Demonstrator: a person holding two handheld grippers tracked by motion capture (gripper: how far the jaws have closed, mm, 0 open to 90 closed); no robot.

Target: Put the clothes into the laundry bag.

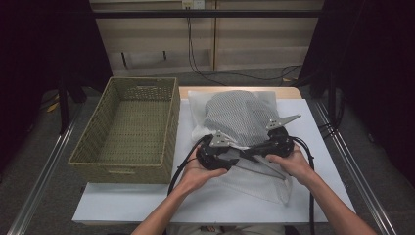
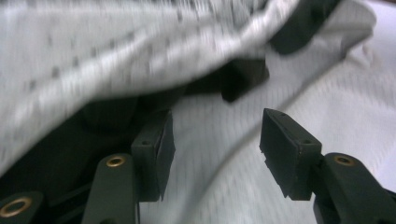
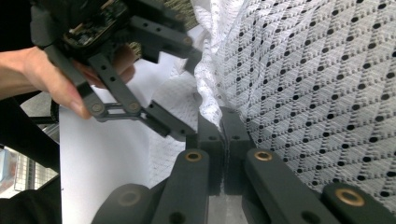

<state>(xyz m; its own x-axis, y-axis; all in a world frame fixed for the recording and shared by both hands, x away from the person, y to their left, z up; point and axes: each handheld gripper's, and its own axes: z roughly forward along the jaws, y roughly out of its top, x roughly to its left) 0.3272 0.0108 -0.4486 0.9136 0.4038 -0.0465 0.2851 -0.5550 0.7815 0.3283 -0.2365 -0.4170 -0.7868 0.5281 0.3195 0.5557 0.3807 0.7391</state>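
Clamped shut on the cloth's [image 3: 299, 84] edge: right tool [image 3: 226, 135], seen up close in its own view. Held apart, gripping nothing, just beside that edge: left tool [image 2: 215, 149], hovering over white fabric under a hanging fold. Lay on the tabletop [image 1: 323, 122] right of the basket [image 1: 132, 127], heaped, long axis running away from the person. Nearer the basket: left tool. Nothing between cloth and basket; likely next, a second pinch by the left.

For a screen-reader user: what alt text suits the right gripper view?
The right gripper, jaws shut, pinches the edge of a white mesh cloth. At upper left, a hand holds the left gripper beside the cloth.
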